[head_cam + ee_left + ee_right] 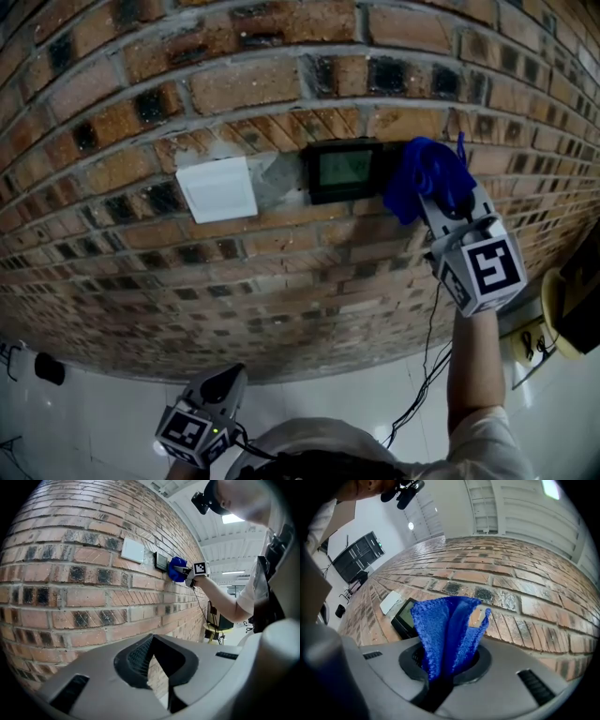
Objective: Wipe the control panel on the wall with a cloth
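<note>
one blue, nubby cloth (443, 630) is clamped in the closed jaws of the right gripper (447, 667), at the right edge of the one control panel (345, 171): black frame, grey screen, on the brick wall (281, 84). one white plate (217, 187) is mounted left of it. the left gripper (157, 665) is closed and empty.
</note>
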